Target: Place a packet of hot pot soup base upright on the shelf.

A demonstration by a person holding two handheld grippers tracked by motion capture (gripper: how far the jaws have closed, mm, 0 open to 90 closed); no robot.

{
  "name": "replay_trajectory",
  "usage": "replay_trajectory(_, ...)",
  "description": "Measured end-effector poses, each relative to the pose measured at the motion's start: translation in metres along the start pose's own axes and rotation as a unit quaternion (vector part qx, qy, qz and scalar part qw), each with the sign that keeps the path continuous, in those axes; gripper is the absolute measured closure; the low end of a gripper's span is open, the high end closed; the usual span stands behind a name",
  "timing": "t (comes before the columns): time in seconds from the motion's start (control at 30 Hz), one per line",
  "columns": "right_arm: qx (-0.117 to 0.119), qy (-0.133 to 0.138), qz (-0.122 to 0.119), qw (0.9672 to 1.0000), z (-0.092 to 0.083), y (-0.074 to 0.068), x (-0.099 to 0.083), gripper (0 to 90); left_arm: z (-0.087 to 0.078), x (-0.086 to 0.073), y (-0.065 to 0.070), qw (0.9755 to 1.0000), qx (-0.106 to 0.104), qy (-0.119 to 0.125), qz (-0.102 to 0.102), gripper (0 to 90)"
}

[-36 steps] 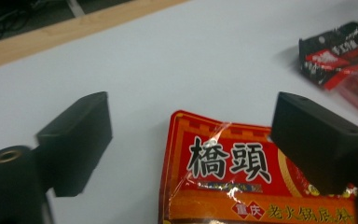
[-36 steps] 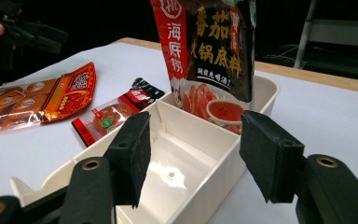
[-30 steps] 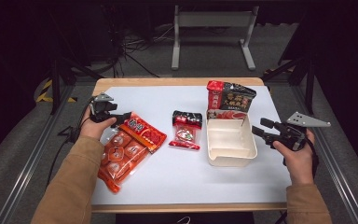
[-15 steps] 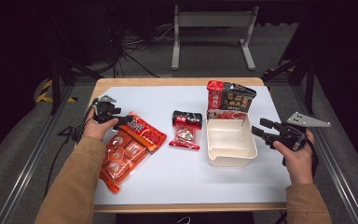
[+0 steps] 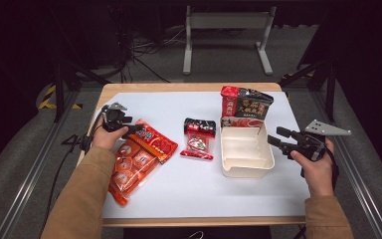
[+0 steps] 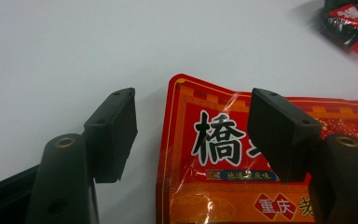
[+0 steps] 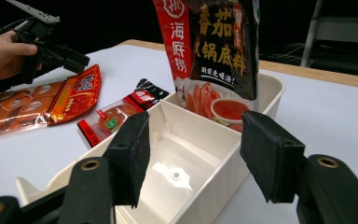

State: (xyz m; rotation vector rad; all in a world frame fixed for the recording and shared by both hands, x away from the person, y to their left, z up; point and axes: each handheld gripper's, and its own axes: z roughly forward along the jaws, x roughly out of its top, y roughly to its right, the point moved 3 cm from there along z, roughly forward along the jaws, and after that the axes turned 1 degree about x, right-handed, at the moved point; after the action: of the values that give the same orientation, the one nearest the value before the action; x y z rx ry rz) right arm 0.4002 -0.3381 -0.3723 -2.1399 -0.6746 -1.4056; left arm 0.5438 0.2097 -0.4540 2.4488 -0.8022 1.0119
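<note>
The left gripper (image 5: 129, 128) sits at the top edge of the red sauce packet (image 5: 140, 158), which lies flat on the desk (image 5: 189, 194) at nine o'clock. Its jaws have just been closing and straddle that corner without yet pressing, probably to pinch it for a lift. At three o'clock, the right gripper (image 5: 274, 138) waits with jaws wide and empty beside the white tray (image 5: 245, 154), likely to steady it.

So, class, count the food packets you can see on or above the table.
3. A large orange packet lies at the left, a small red packet lies in the middle, and a tall dark packet stands in the tray's far end.
</note>
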Motion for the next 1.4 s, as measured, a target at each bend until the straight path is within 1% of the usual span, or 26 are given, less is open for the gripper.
replay_trajectory(0.1,0.001,0.002,0.0,1.0,-0.001,0.0,0.0,42.8,0.003,-0.002,0.0,0.9999,-0.008,-0.009,-0.002,32.2)
replay_trajectory(0.17,0.003,0.002,0.002,1.0,-0.002,0.0,0.0,42.5,0.005,-0.002,0.002,0.9998,-0.017,-0.013,-0.004,30.7)
replay_trajectory(0.2,0.004,0.003,0.005,1.0,-0.002,0.0,0.0,42.2,0.005,-0.002,0.003,0.9997,-0.019,-0.014,-0.006,30.5)
replay_trajectory(0.23,0.004,0.003,0.005,1.0,-0.002,0.0,0.0,42.0,0.006,-0.002,0.003,0.9997,-0.02,-0.013,-0.002,30.4)
replay_trajectory(0.3,0.003,0.003,0.006,1.0,-0.002,0.001,0.0,41.4,0.008,-0.002,0.004,0.9996,-0.023,-0.018,-0.001,30.4)
replay_trajectory(0.37,0.004,0.004,0.007,1.0,-0.002,0.001,0.0,41.3,0.01,-0.003,0.004,0.9995,-0.023,-0.021,-0.005,30.0)
replay_trajectory(0.43,0.003,0.005,0.008,1.0,-0.002,0.001,0.0,41.1,0.012,-0.004,0.004,0.9992,-0.025,-0.029,-0.006,29.4)
replay_trajectory(0.5,0.004,0.005,0.009,0.9999,-0.002,0.001,0.0,40.9,0.012,-0.005,0.004,0.9989,-0.033,-0.033,-0.006,30.0)
replay_trajectory(0.53,0.003,0.004,0.008,1.0,-0.002,0.001,0.0,40.8,0.013,-0.006,0.005,0.9985,-0.04,-0.037,-0.004,31.3)
replay_trajectory(0.63,0.004,0.002,0.007,1.0,-0.001,0.001,0.0,40.6,0.012,-0.007,0.006,0.9986,-0.034,-0.037,0.015,34.8)
replay_trajectory(0.67,0.004,0.002,0.007,1.0,-0.001,0.001,-0.001,40.4,0.01,-0.007,0.007,0.9986,-0.037,-0.034,0.016,36.2)
replay_trajectory(0.73,0.006,0.004,0.006,1.0,-0.001,0.0,0.0,40.1,0.008,-0.007,0.006,0.9988,-0.033,-0.031,0.02,42.3)
replay_trajectory(0.8,0.007,0.005,0.005,0.9999,0.0,-0.001,0.0,39.9,0.005,-0.007,0.006,0.9987,-0.035,-0.032,0.021,48.0)
replay_trajectory(0.87,0.008,0.006,0.006,0.9999,0.0,-0.001,0.0,39.6,0.003,-0.007,0.006,0.9985,-0.033,-0.032,0.029,53.5)
replay_trajectory(0.93,0.009,0.005,0.006,0.9999,0.001,-0.001,0.0,39.7,0.002,-0.007,0.007,0.9981,-0.036,-0.036,0.035,58.7)
replay_trajectory(0.97,0.012,0.006,0.006,0.9999,0.001,-0.001,0.0,39.8,0.002,-0.007,0.007,0.9982,-0.033,-0.033,0.037,61.2)
replay_trajectory(1.0,0.015,0.005,0.006,0.9999,0.001,-0.002,0.0,39.8,0.002,-0.007,0.007,0.9982,-0.033,-0.033,0.037,63.4)
replay_trajectory(1.03,0.016,0.004,0.006,0.9998,0.002,-0.002,0.0,39.8,0.001,-0.008,0.008,0.9983,-0.034,-0.035,0.031,66.3)
replay_trajectory(1.13,0.02,0.004,0.004,0.9998,0.003,-0.004,0.0,39.9,0.001,-0.008,0.006,0.9984,-0.035,-0.034,0.028,71.4)
replay_trajectory(1.2,0.023,0.004,0.002,0.9997,0.004,-0.005,0.001,40.0,0.002,-0.009,0.008,0.9981,-0.033,-0.041,0.031,72.6)
replay_trajectory(1.23,0.023,0.004,0.001,0.9997,0.004,-0.005,0.001,40.0,0.003,-0.011,0.008,0.9977,-0.029,-0.051,0.035,72.5)
replay_trajectory(1.3,0.024,0.003,0.002,0.9997,0.004,-0.005,0.001,40.7,0.007,-0.013,0.009,0.9972,-0.026,-0.058,0.04,72.6)
replay_trajectory(1.33,0.025,0.004,-0.001,0.9997,0.004,-0.006,0.001,40.8,0.006,-0.012,0.009,0.9973,-0.028,-0.059,0.033,72.7)
replay_trajectory(1.4,0.027,0.006,-0.002,0.9996,0.004,-0.006,0.001,41.0,0.006,-0.013,0.007,0.9978,-0.03,-0.053,0.027,73.4)
